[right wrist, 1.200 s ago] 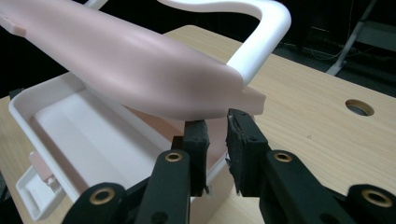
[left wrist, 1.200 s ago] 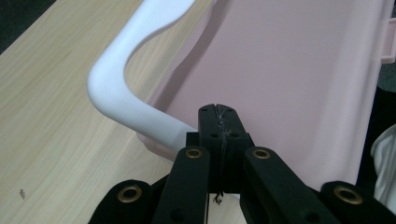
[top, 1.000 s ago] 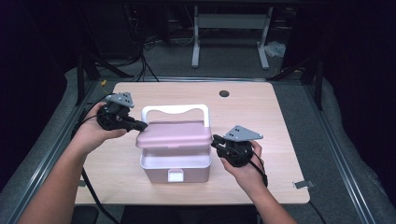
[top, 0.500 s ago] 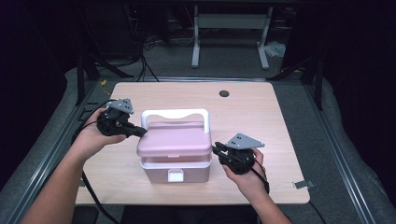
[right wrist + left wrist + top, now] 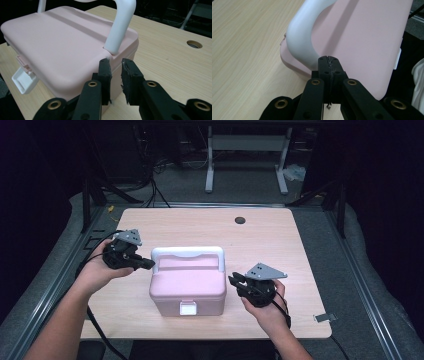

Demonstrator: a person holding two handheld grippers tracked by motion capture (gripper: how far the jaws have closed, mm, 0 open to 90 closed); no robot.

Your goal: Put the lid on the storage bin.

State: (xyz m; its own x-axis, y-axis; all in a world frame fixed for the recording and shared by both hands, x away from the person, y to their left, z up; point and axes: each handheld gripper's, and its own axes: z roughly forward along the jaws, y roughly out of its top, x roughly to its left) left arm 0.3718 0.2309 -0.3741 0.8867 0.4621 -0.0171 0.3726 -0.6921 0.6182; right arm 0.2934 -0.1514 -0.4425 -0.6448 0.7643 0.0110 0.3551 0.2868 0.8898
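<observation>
A pink lidded box [image 5: 187, 282] with a white handle [image 5: 187, 253] and a white front latch [image 5: 188, 308] sits mid-table, its lid down. My left gripper [image 5: 149, 264] is at the box's left, shut with nothing between its jaws. In the left gripper view its tip [image 5: 328, 58] is right at the handle's corner [image 5: 302, 37], over the pink lid [image 5: 362, 37]. My right gripper [image 5: 234, 280] is beside the box's right wall. Its jaws [image 5: 115, 62] stand a narrow gap apart, holding nothing, just short of the lid's edge [image 5: 57, 42] below the handle's foot [image 5: 122, 27].
The wooden table [image 5: 280, 245] has a round cable hole [image 5: 240, 220] at the back and a small metal clip [image 5: 324, 318] at its front right edge. Dark padded rails flank it, and a white stand [image 5: 245, 150] is behind it. Bare wood surrounds the box.
The box's lid stood raised off its base a second ago and has come down flat. Both hands have stayed about where they were.
</observation>
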